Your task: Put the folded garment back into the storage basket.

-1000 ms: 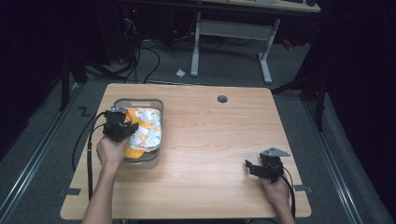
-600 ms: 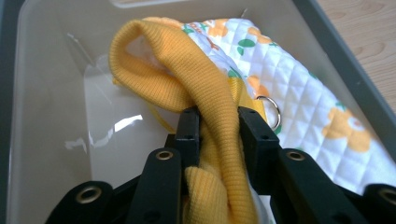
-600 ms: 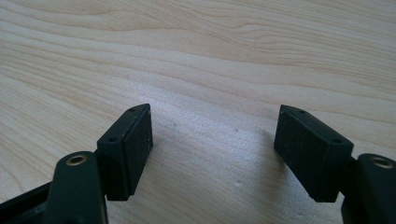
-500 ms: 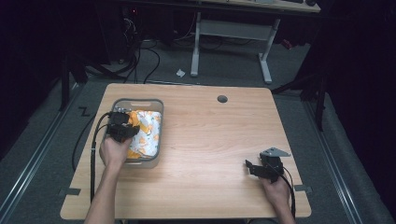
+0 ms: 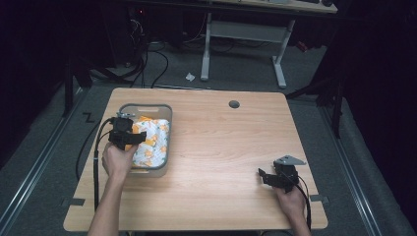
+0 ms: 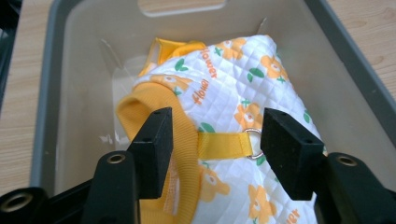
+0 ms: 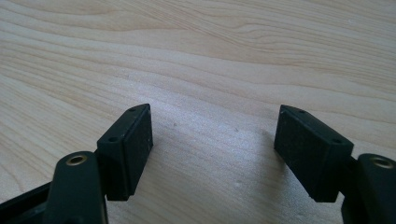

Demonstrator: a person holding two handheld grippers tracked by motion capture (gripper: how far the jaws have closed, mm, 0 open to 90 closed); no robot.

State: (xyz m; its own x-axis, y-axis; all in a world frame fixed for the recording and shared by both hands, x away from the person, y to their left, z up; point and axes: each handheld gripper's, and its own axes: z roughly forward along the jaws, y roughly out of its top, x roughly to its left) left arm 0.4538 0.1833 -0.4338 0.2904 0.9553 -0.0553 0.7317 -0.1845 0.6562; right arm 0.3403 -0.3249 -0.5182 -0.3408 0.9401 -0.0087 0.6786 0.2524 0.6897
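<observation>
A white quilted garment (image 6: 243,107) with orange flowers and yellow trim lies folded in a grey plastic bin (image 5: 145,108) at the table's left. My left gripper (image 5: 129,137) hovers open over the garment's left side. In the left gripper view its jaws straddle a yellow strap (image 6: 222,144) with a metal ring, and the left gripper (image 6: 215,144) holds nothing. My right gripper (image 5: 265,176) rests low near the table's front right, open, with bare wood between its jaws in the right gripper view, where the right gripper (image 7: 212,149) is empty.
The wooden table (image 5: 226,147) has a round cable hole (image 5: 234,104) at the back. Black cables trail off the left edge to the floor. A white desk frame (image 5: 246,34) stands behind the table.
My left gripper has shifted slightly toward the front left of the bin, over the garment. The right gripper has stayed still.
</observation>
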